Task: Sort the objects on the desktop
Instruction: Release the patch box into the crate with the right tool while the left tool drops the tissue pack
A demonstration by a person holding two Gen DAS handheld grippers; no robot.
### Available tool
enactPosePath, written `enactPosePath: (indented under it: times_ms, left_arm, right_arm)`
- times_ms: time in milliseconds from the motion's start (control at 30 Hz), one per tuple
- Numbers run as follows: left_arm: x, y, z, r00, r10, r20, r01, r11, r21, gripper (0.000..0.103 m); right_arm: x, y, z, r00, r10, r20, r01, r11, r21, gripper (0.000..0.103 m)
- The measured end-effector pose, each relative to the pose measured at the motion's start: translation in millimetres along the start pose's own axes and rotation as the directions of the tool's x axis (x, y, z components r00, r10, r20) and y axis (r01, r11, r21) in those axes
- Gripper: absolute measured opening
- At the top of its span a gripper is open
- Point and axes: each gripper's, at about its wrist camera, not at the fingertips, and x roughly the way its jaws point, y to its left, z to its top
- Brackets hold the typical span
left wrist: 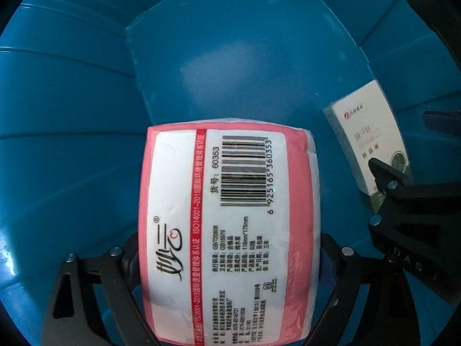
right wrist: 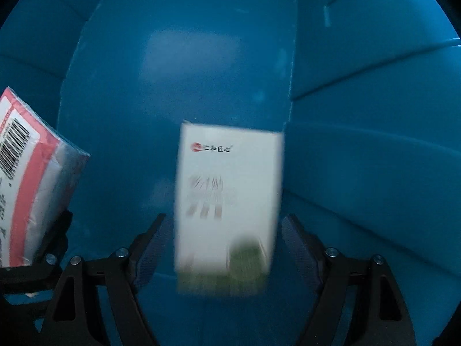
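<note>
both wrist views look down into one blue plastic bin (left wrist: pixel 72 150), its ribbed walls and flat floor filling each frame. two task objects are visible: one pink-and-white tissue pack (left wrist: pixel 227 230) and one white box (right wrist: pixel 227 201) with a green band at its near end.

left wrist view: the left gripper (left wrist: pixel 227 259) has both fingers pressed against the sides of the tissue pack, which sits clamped between them with its barcode label facing the camera. the pack is inside the bin, above the floor; whether it touches the floor cannot be told. to the right lies the white box (left wrist: pixel 368 135), partly covered by the black finger of the right gripper (left wrist: pixel 403 178).

right wrist view: the right gripper (right wrist: pixel 224 230) has its two fingers spread wider than the white box, with a strip of blue showing on each side between pad and box; the fingers do not touch it. the box appears motion-blurred, centred between the fingertips over the bin floor, with red-and-black printing near its far end. at the left edge, the tissue pack (right wrist: pixel 34 178) appears tilted, with part of the left gripper's black frame beneath it.

count: one bin, one tissue pack, one white box, two grippers.
</note>
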Motion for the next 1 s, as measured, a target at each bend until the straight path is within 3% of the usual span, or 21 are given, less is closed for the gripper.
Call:
enactPosePath:
  times_ms: [133,267,400,500,800,1000]
  left_arm:
    - [-5.9,-8.0,-4.7,1.0,-0.006,0.01,0.006,1.0,-0.001,0.091]
    - [-21.5,-3.8,-11.8,0.996,-0.084,0.024,0.085,0.995,-0.058,0.091]
    - [-46.0,1.3,-23.0,0.99,-0.107,0.095,0.117,0.988,-0.104,0.091]
    - [-65.4,5.0,-35.3,0.983,-0.105,0.153,0.124,0.985,-0.117,0.091]
    - [-116.3,0.9,-81.8,0.945,-0.153,0.288,0.195,0.973,-0.123,0.091]
    - [-136.3,-1.2,-90.9,0.936,-0.109,0.334,0.157,0.98,-0.121,0.091]
  right_arm:
    - [-8.1,0.2,1.4,1.0,-0.005,0.025,0.005,1.0,-0.012,0.087]
    - [-27.9,-2.7,0.4,0.996,-0.019,0.082,0.02,1.0,-0.013,0.089]
    - [-62.0,-5.9,0.3,0.987,0.001,0.161,-0.001,1.0,-0.003,0.09]
    - [-85.0,-22.6,-3.6,0.971,0.048,0.232,-0.042,0.999,-0.027,0.096]
    - [-133.6,-3.0,-24.9,0.936,0.085,0.342,-0.074,0.996,-0.045,0.103]
    - [-164.7,5.0,-44.0,0.9,0.181,0.397,-0.159,0.983,-0.09,0.103]
